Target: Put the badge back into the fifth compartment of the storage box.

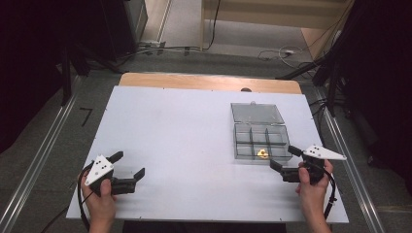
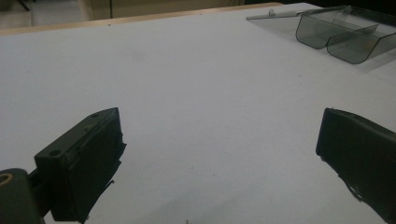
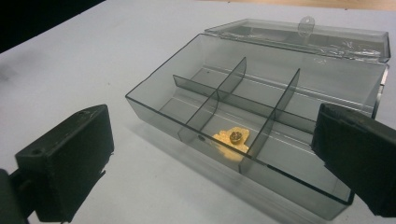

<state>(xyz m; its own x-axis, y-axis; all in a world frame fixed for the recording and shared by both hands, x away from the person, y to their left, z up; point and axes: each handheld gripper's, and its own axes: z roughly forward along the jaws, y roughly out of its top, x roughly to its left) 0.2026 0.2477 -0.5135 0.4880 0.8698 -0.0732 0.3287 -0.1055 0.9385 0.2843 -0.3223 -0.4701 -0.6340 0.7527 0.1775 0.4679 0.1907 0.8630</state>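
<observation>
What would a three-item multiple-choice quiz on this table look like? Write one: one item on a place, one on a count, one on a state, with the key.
1. Where in the compartment box does the small gold piece lie?
A. near row, middle compartment
B. far row, corner compartment
C. on the lid

2. How many compartments does the box have?
A. four
B. six
C. nine

3. How does the lid stand?
A. shut and latched
B. taken off and set by the left gripper
C. swung open, lying flat behind the box

Key: 1 A, the right gripper view shows the piece between the two dividers of the row nearest the right gripper. 2 B, the high view shows two rows of three. 3 C, the lid lies flat on the table past the box's far edge, while the left gripper rests open far from it.
</observation>
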